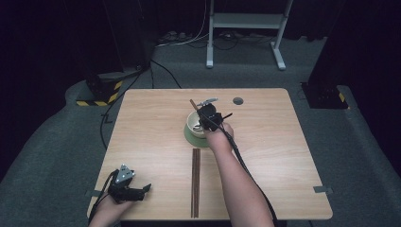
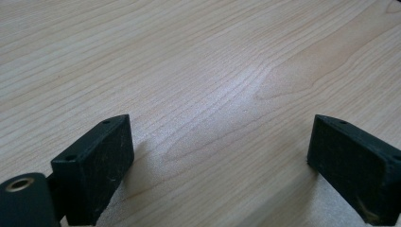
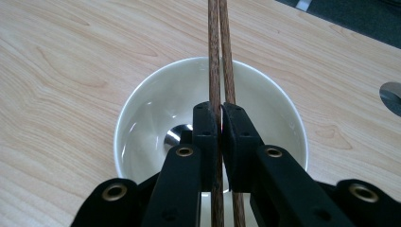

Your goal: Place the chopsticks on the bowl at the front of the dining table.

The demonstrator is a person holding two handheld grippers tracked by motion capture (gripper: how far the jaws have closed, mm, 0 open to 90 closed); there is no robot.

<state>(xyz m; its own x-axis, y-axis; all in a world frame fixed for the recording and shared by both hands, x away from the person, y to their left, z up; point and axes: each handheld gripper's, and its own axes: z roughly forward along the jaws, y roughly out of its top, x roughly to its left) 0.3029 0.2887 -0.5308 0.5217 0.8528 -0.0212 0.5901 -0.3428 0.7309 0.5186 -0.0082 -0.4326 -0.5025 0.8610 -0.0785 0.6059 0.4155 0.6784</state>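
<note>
Chopsticks over bowl, placement pending

Right gripper (image 3: 218, 124) clamped on a pair of chopsticks (image 3: 219, 56), held directly above the white bowl (image 3: 142, 118) on its green saucer (image 1: 191, 138). Judged mid-carry; next calls for lowering and letting go so both sticks rest across the rim. Left gripper (image 2: 217, 151) with jaws wide apart over bare table (image 2: 198, 56), nothing between. Second pair (image 1: 196, 182) lying on the table, nearer the person. Lower stick ends hidden behind the jaws; metallic item in the bowl's bottom hard to identify.
</note>
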